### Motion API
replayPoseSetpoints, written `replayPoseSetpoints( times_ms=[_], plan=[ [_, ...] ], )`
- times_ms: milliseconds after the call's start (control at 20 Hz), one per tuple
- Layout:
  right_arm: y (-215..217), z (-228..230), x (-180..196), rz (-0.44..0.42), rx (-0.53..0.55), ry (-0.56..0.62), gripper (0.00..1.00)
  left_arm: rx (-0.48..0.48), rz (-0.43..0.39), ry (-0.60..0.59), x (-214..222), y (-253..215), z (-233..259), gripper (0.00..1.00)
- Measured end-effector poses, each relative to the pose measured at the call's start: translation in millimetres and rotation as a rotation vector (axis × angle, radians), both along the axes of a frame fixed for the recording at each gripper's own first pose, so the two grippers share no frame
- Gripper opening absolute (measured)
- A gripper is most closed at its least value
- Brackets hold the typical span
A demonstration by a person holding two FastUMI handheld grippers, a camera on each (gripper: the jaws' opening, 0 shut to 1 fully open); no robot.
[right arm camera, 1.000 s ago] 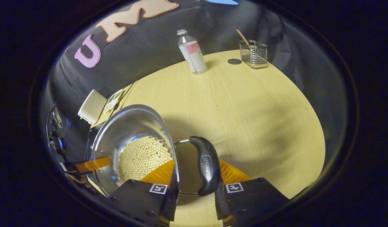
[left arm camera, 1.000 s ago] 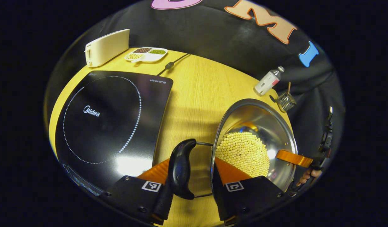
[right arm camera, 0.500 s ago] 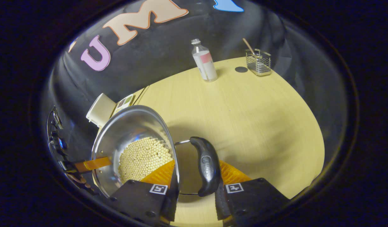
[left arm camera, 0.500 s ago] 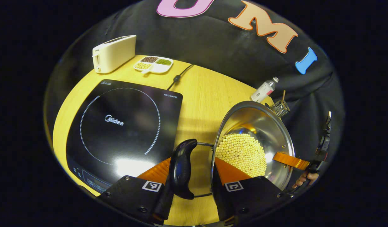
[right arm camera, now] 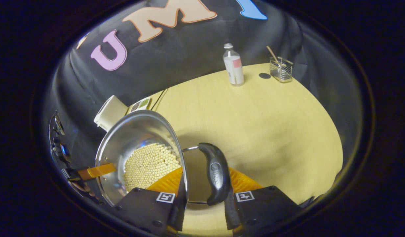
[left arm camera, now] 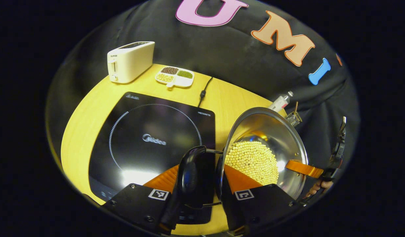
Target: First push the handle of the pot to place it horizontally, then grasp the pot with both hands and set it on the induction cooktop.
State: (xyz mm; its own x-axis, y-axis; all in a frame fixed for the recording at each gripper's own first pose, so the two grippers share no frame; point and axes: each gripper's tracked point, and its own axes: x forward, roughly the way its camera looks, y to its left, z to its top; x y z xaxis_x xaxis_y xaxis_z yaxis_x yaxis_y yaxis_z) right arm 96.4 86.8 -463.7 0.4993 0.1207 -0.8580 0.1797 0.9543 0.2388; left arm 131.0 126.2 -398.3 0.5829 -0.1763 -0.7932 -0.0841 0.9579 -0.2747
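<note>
Left gripper view: a round, shiny steel pot [left arm camera: 281, 138] sits at the right, partly filled with small pale round beans [left arm camera: 253, 161]. Its black, curved plastic handle [left arm camera: 189, 172] sticks out sideways on a thin wire loop and lies level, crossing between the fingers of the left gripper [left arm camera: 199, 187], one finger under the handle and one inside the pot's rim. The fingers look clenched on this side of the pot, though the exact contact is hard to see. The handle overlaps the near right corner of the induction cooktop [left arm camera: 149, 144], a flat, glossy black square with a dotted ring, lying on a pale wood-grain surface [left arm camera: 90, 108]. At the pot's far rim, a finger of the right gripper [left arm camera: 304, 168] reaches inside.

Right gripper view: the pot's other black handle [right arm camera: 215, 172] also lies level across the right gripper's fingers, which look clamped the same way, one inside the rim.

Farther back in the left gripper view stand a cream toaster [left arm camera: 130, 61], a white divided dish [left arm camera: 175, 76] of beans, and a black cord [left arm camera: 204, 92]. In the right gripper view a clear bottle [right arm camera: 233, 65] and a wire basket [right arm camera: 281, 69] stand at the far edge, against black cloth.
</note>
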Motion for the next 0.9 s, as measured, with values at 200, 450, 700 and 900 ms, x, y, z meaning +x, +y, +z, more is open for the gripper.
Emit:
replayPoseSetpoints(
  times_ms=[200,450,700,900],
  plan=[
    [62,0,-1,-0.032,-0.027,-0.003,0.55,-0.012,-0.038,0.002,7,58,0,0.58],
    [126,-11,7,-0.044,-0.05,0.021,0.52,-0.007,-0.044,0.026,15,123,-8,0.58],
    [164,-22,18,-0.028,-0.055,0.05,0.52,0.006,-0.027,0.04,24,162,-17,0.58],
    [187,-35,25,-0.014,-0.052,0.062,0.52,0.011,-0.027,0.063,27,184,-26,0.57]
  ],
)
